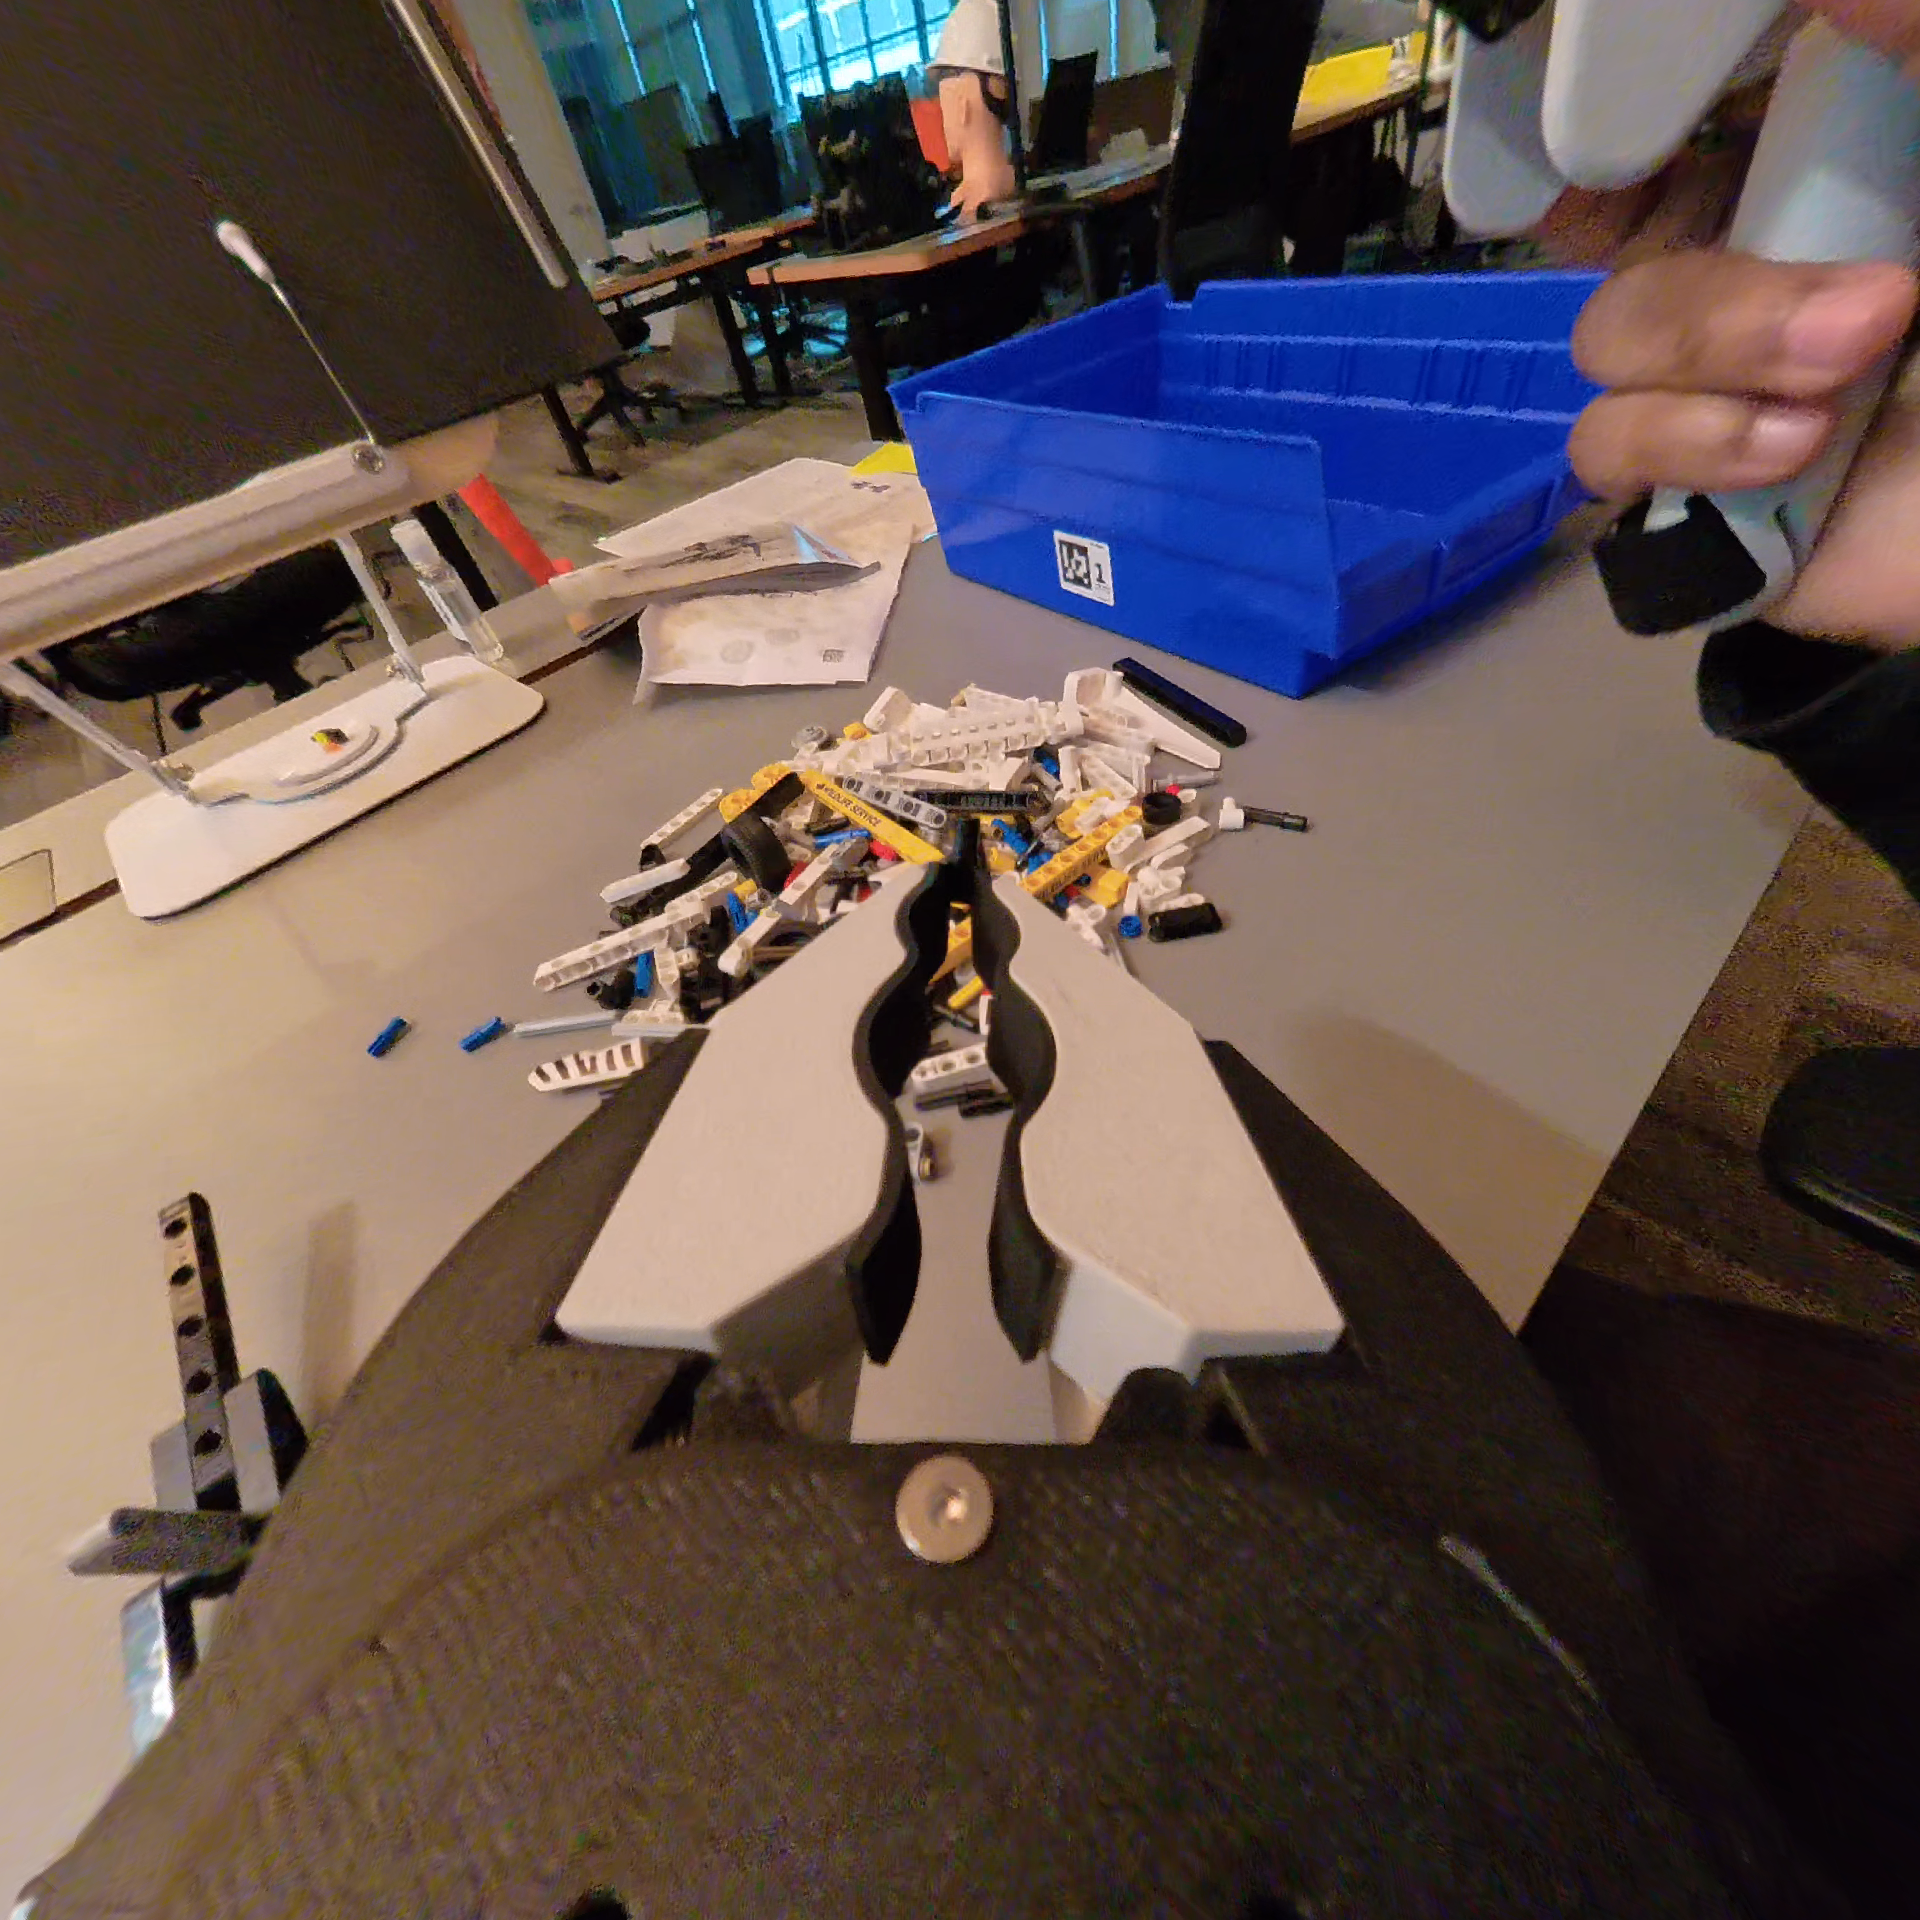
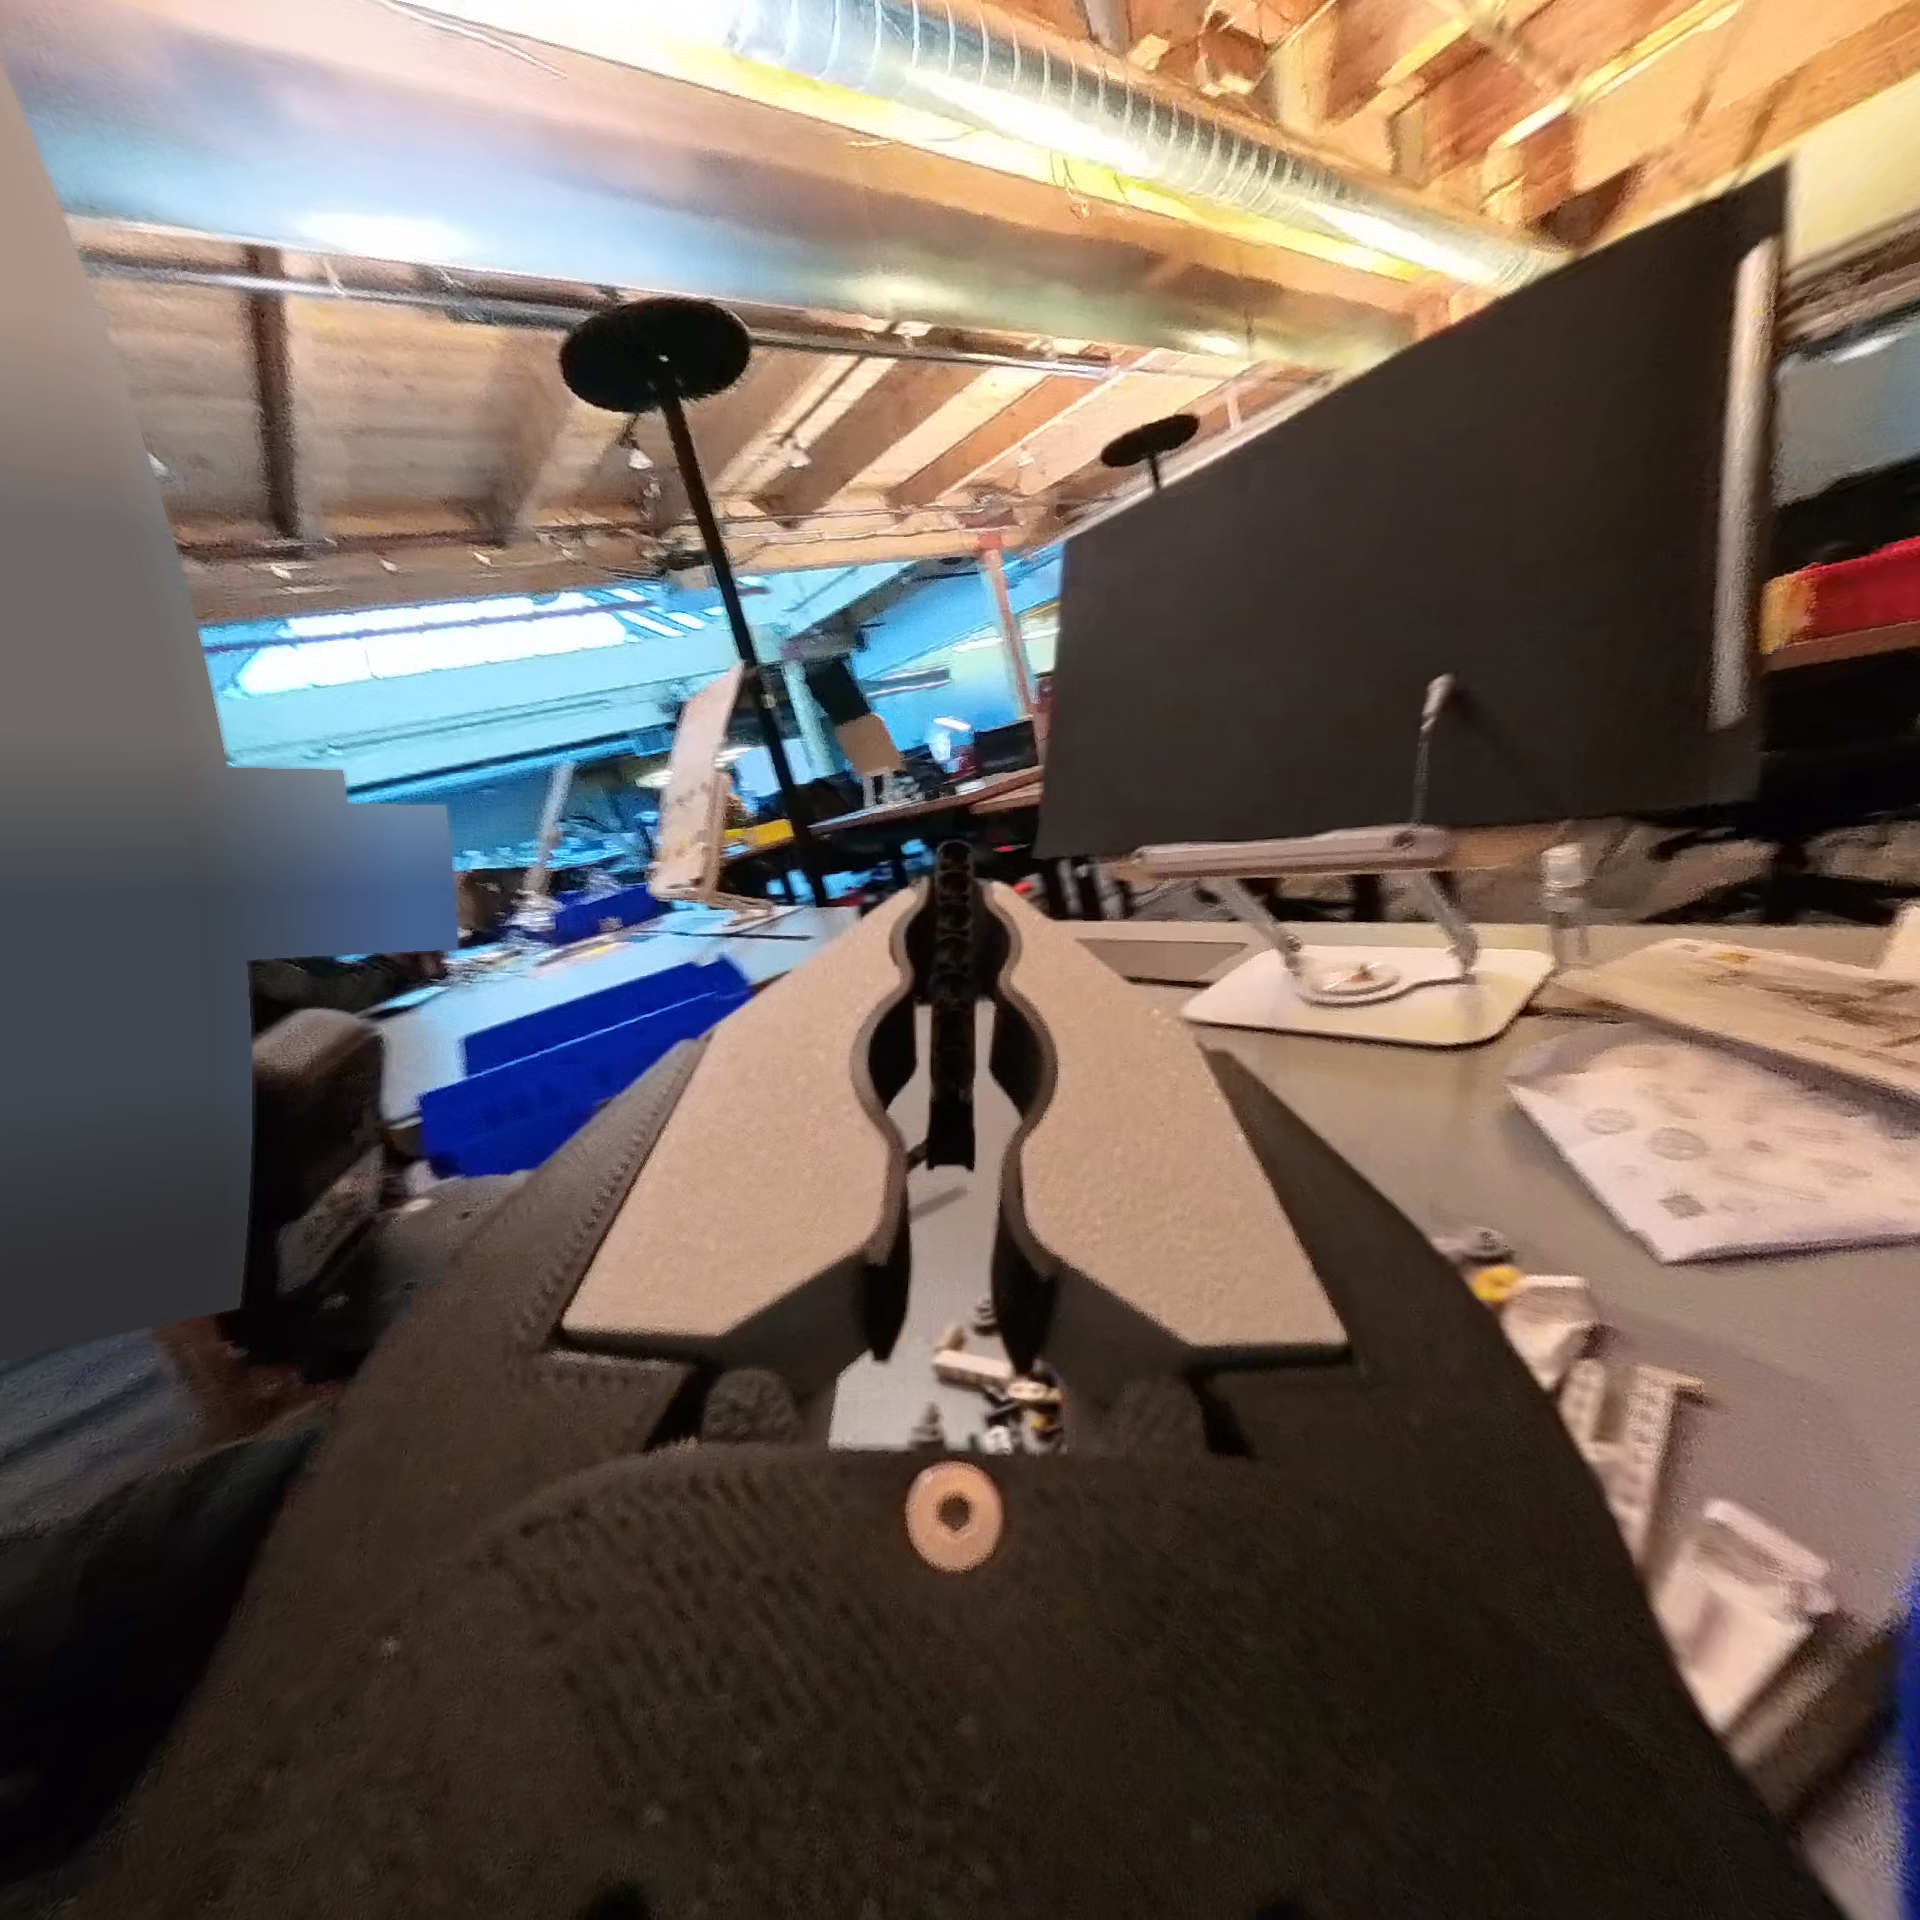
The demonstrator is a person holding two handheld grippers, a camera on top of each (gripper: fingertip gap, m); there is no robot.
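A long black plastic beam with a row of holes (image 2: pixel 951 997) is pinched lengthwise in the right gripper (image 2: pixel 953 914), raised above the grey table (image 2: pixel 1403 1122). The left gripper (image 1: pixel 961 883) is closed over the heap of white, yellow and black plastic building pieces (image 1: pixel 914 831).

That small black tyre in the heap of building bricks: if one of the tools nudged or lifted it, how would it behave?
The black tyre looks like soft rubber, so it would probably give a little and grip rather than slip. Being round, it may roll once freed, though the surrounding brick pile wedges it in for now. It seems small and hollow, so likely light; pushing it would probably shift loose neighbouring pieces on the grey table.
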